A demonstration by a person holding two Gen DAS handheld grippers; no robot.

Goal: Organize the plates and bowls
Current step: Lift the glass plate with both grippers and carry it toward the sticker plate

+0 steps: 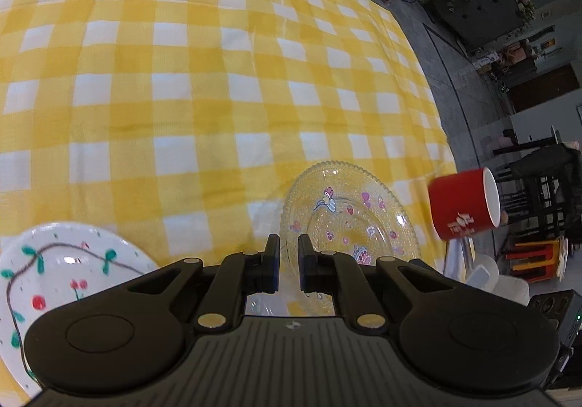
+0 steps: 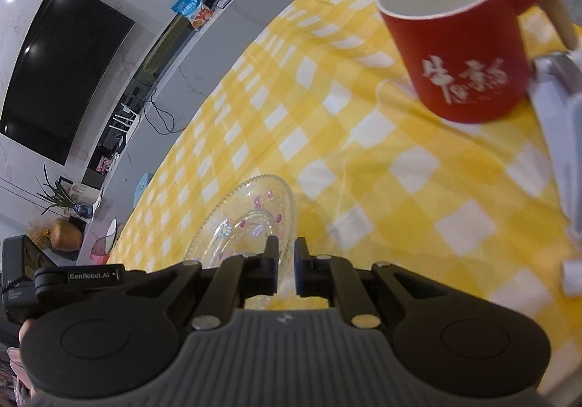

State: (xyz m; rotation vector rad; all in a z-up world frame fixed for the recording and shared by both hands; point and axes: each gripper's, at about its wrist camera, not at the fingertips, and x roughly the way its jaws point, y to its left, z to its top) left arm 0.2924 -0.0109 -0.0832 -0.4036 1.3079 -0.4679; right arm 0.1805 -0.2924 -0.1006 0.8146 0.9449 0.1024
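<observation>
While both the left gripper [image 1: 288, 263] and right gripper [image 2: 286, 267] clamp the glass plate [image 1: 349, 218] by its rim, the person should carry it level, clear of the red mug [image 1: 463, 205] beside it.

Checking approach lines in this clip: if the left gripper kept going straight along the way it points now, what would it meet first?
Most likely the clear glass plate. The left gripper has its jaws nearly together, seemingly on or just over the plate's near rim; contact can't be confirmed. Beyond it lies only the yellow checked tablecloth.
</observation>
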